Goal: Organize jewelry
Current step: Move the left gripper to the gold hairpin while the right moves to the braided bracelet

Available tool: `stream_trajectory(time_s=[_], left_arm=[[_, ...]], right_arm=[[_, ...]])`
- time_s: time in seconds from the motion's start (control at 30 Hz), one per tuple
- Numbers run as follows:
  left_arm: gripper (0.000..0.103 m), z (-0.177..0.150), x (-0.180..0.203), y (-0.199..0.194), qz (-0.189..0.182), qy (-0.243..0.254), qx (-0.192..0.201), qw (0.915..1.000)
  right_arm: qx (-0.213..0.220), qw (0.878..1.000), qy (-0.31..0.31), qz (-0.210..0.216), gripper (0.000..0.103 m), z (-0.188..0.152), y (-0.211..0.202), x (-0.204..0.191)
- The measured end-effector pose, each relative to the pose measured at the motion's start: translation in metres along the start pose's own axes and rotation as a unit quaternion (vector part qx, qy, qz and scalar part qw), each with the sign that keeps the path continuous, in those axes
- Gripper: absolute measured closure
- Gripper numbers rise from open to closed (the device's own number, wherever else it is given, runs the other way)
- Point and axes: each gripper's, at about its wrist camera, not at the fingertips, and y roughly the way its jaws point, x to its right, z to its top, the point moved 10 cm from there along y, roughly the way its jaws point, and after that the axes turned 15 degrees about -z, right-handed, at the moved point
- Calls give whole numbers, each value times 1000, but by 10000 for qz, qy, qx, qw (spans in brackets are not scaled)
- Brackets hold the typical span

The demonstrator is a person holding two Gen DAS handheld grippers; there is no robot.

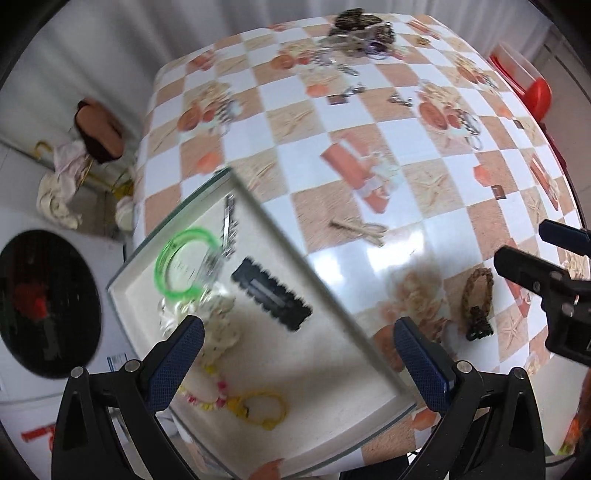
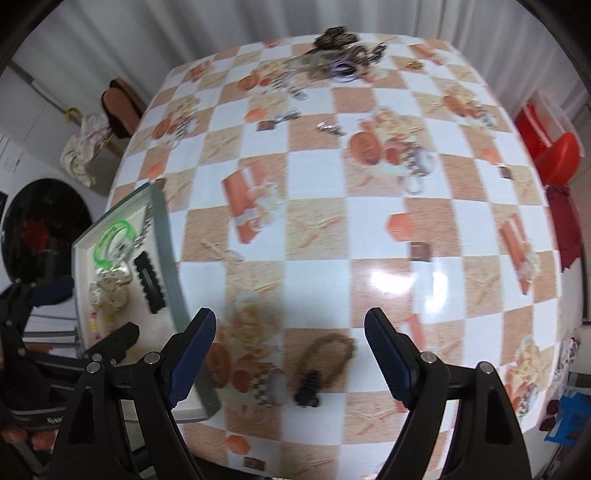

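Note:
A white tray (image 1: pixel 332 295) lies at the table's left edge. It holds a green bangle (image 1: pixel 184 264), a black hair clip (image 1: pixel 271 297), a cream bracelet (image 1: pixel 219 325) and a yellow bead bracelet (image 1: pixel 258 406). My left gripper (image 1: pixel 297 332) hovers open over the tray with nothing between its fingers. A brown braided bracelet (image 2: pixel 327 354) with a dark clasp lies on the checked tablecloth to the right of the tray (image 2: pixel 166 240). My right gripper (image 2: pixel 290 321) stands open above it, pads clear of it. The left wrist view shows that bracelet (image 1: pixel 478 295) beside the right gripper's fingers (image 1: pixel 524 266).
A tangled pile of jewelry (image 1: pixel 362 33) (image 2: pixel 332 48) sits at the table's far edge, with small loose pieces (image 1: pixel 345 94) nearer. A red chair (image 2: pixel 554 147) stands off the right side. A black round object (image 1: pixel 48 302) and a bundle of cloth are on the floor at left.

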Motion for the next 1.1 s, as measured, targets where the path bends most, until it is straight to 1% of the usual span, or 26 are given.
stream_trajectory(time_s=[0.13,0.23,0.33,0.53,0.83,0.93,1.1], left_arm=[[0,15,13,4,-107,112,-20,9999],[0,21,19,7,-142,167,-34,9998],[0,23,28,12,-269,259,-93,9993],[0,23,38,18,-339,305,-156,9988],[0,21,31,19,-274,205,-128,9993],[0,21,25,18,-253,104,-86,9996],[0,25,15,12,-265,-82,112,9996]], right_arm=[[-210,9997,68,-86,18,-7,5,17],[-489,9986,142,-105,18,-17,13,26],[-677,9974,203,-140,18,-27,21,32],[-959,9944,409,-174,18,-42,33,45],[-1205,9916,430,-175,18,-61,46,39],[-1260,9904,537,-170,18,-65,49,45],[-1187,9891,869,-87,18,-69,49,67]])
